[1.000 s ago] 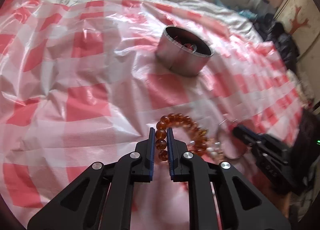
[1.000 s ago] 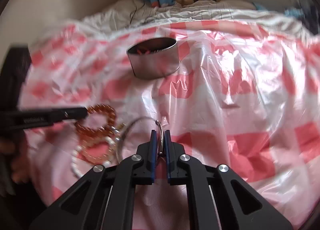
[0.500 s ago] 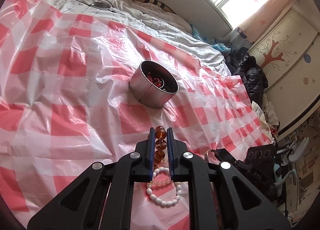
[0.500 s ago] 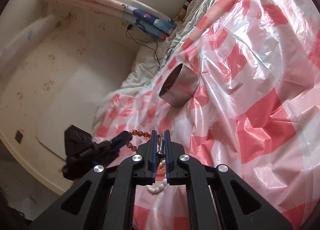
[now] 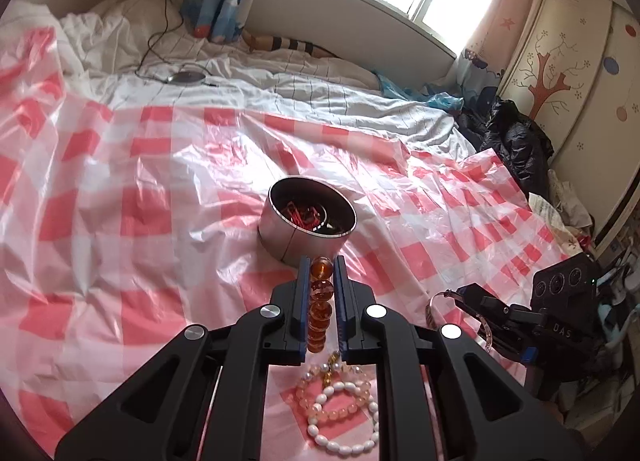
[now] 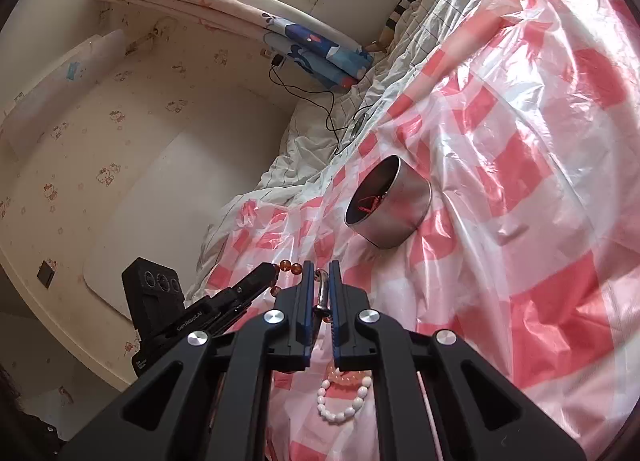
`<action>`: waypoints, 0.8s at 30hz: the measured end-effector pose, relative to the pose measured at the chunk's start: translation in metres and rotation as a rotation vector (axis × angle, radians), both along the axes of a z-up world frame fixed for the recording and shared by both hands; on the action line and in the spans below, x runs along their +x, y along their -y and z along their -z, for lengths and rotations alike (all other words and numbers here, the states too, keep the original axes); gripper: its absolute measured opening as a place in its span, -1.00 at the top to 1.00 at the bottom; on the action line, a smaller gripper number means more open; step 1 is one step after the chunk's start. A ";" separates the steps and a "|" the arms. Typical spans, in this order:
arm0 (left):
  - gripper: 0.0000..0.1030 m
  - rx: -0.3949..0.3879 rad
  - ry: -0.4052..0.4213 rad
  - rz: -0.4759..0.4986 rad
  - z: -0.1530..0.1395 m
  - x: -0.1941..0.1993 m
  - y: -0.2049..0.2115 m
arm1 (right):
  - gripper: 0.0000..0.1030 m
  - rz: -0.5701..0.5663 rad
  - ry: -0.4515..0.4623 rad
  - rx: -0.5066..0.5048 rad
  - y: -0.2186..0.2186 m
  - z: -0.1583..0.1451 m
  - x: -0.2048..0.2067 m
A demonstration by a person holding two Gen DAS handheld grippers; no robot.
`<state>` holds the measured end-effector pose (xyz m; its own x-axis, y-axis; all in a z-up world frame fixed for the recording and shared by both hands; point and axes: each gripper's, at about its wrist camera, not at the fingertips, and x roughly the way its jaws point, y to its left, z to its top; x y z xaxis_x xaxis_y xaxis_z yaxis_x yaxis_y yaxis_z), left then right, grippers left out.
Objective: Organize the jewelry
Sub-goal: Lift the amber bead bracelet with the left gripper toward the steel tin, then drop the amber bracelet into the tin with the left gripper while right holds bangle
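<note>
**Both bracelets off the sheet**

Lifting from the left view: the left gripper (image 5: 322, 293) is clamped on the amber glass-bead bracelet (image 5: 320, 311), now raised clear of the red-checked plastic sheet (image 5: 120, 221) it lay on a second ago. Beyond the fingertips sits one round steel tin (image 5: 308, 219). Below the fingers lie two bracelets, white pearl (image 5: 344, 429) and pink bead (image 5: 340, 393).

From the right view, the right gripper (image 6: 320, 281) pinches one thin silver bangle (image 6: 322, 297), also lifted. I'd guess the tin comes next.
</note>
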<state>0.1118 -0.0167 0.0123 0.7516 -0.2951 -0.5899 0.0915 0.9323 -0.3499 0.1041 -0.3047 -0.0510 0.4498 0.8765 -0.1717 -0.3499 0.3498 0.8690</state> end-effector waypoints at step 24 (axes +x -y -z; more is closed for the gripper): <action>0.80 -0.057 -0.098 -0.064 0.016 0.038 -0.019 | -0.33 -0.155 0.104 -0.450 -0.062 -0.001 0.003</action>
<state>0.1499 0.0025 -0.0038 0.7097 -0.2830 -0.6451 -0.0050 0.9137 -0.4064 0.1068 -0.2426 -0.0502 0.3546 0.7834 -0.5105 -0.5045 0.6200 0.6009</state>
